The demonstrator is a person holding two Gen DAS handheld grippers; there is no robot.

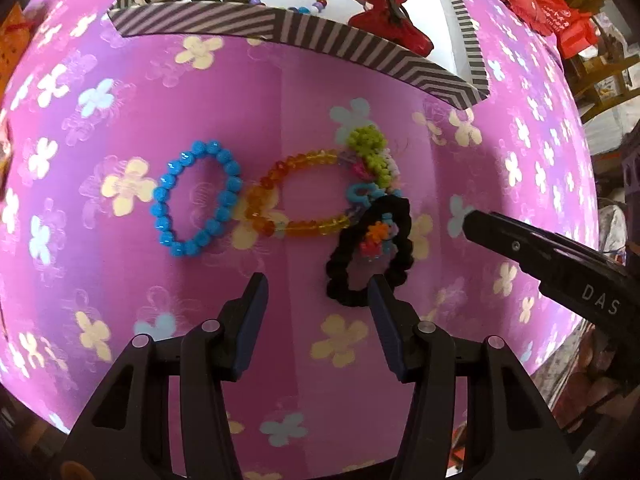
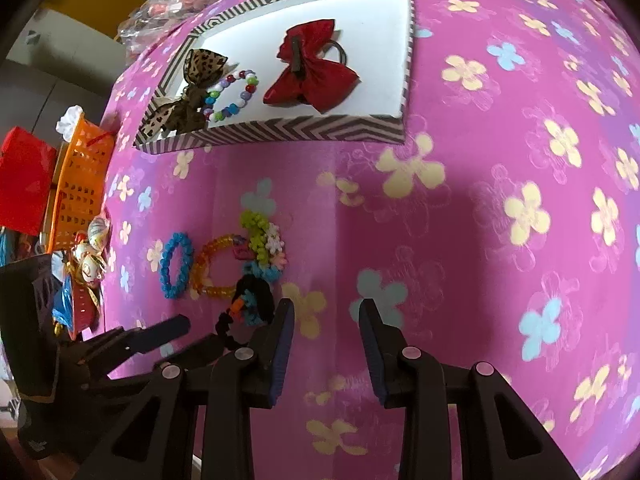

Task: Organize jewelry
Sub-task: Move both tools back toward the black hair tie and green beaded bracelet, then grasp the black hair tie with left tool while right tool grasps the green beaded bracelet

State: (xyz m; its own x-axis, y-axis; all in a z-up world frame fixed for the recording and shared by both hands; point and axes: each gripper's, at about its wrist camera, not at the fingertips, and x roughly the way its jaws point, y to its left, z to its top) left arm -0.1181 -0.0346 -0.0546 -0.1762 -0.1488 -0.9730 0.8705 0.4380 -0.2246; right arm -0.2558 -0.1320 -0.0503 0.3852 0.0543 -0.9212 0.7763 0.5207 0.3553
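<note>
On the pink flowered cloth lie a blue bead bracelet [image 1: 198, 199], an amber bead bracelet [image 1: 298, 193], a multicoloured flower-bead strand [image 1: 370, 160] and a black scrunchie [image 1: 370, 252]. My left gripper [image 1: 318, 284] is open, just short of the scrunchie, its right fingertip at the scrunchie's near edge. My right gripper [image 2: 326, 310] is open and empty over bare cloth, right of the pile [image 2: 224, 268]. The striped box [image 2: 280, 132] holds a red bow [image 2: 312, 72], a leopard bow [image 2: 192, 92] and a multicoloured bead bracelet [image 2: 232, 96].
An orange basket [image 2: 80, 184] and red box [image 2: 24, 192] stand beyond the table's left edge, with shiny wrapped trinkets [image 2: 90, 256] beside them. Red bags [image 1: 568, 24] and clutter lie past the far right edge.
</note>
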